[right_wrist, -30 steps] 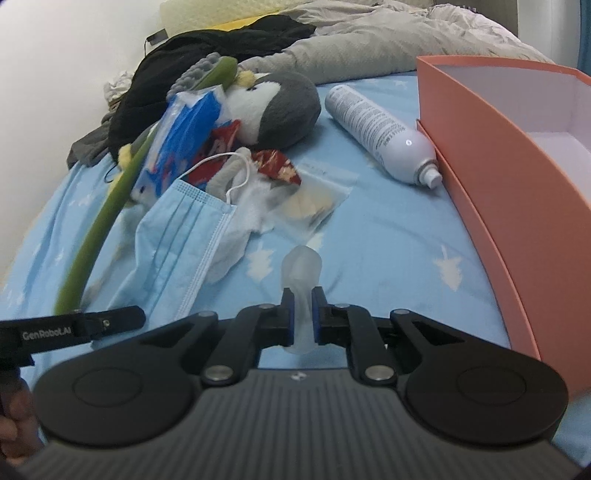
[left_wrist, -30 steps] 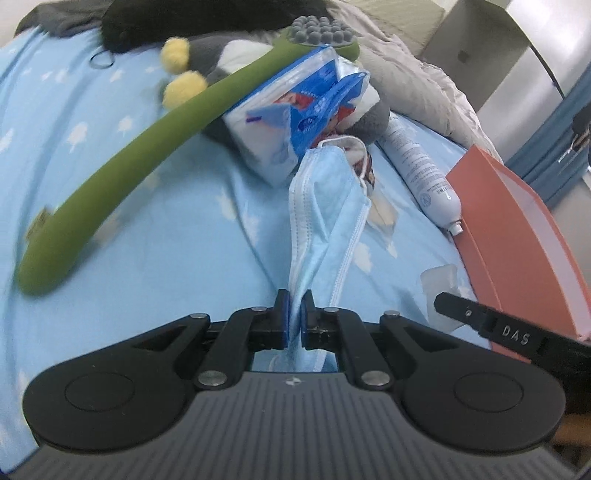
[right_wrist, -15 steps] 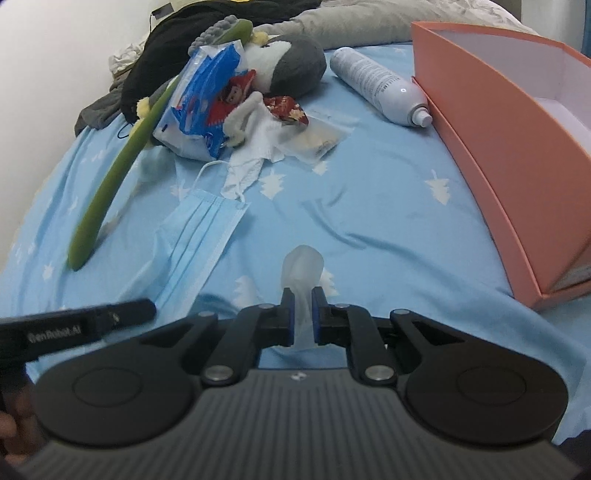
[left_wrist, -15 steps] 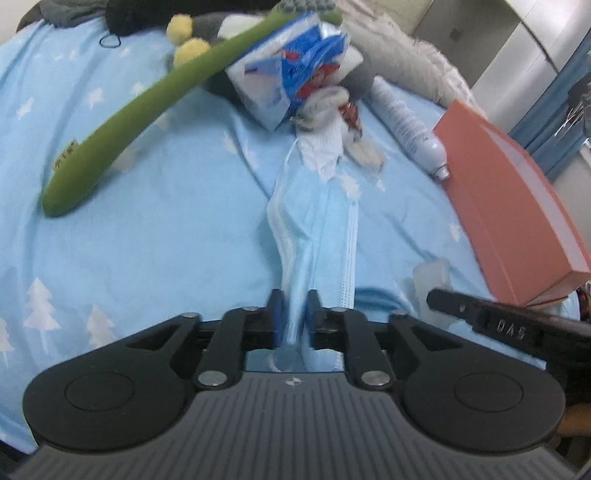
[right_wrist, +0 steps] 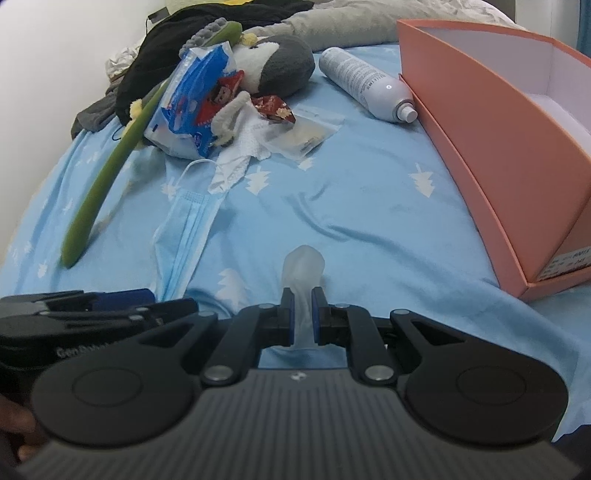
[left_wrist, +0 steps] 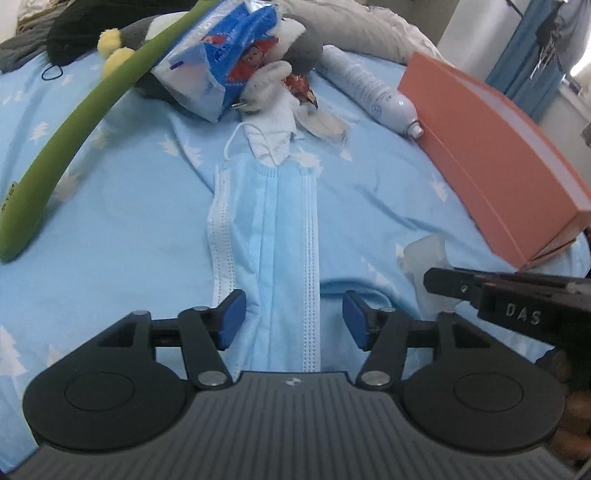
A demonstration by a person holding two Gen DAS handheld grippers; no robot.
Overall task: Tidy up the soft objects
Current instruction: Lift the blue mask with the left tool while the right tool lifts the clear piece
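Blue mask [left_wrist: 273,236] lies flat and lengthwise on the bed sheet [left_wrist: 122,206], its near end between the blue pads [left_wrist: 231,319] of the left gripper [left_wrist: 291,319]. Jaws of that gripper are opening; the pads stand clear of the mask on both sides, no contact seen. One ear loop of the mask curls at the far end, next to a white tissue [left_wrist: 275,129].

Right gripper [right_wrist: 303,314]: jaws narrow, clamped on a translucent soft piece [right_wrist: 303,269] that sticks out past the pads. What the piece is cannot be told. It sits low over the sheet, near the front corner of the orange box [right_wrist: 498,147]. In the left view the same piece shows to the right of the mask, behind the right gripper's tip.

Pile at the far end of the sheet:
- green curved wand [left_wrist: 74,133], leaning across a tissue pack [left_wrist: 218,62]
- grey plush [right_wrist: 277,59] behind the pack
- red wrapper [right_wrist: 273,107] and a clear sachet [right_wrist: 306,134] just beside the tissue
- white spray can [right_wrist: 365,86] lying on its side, nozzle near the box wall

Box is open, inside white. Dark clothes [right_wrist: 177,40] and a grey duvet [right_wrist: 343,26] lie beyond the pile.
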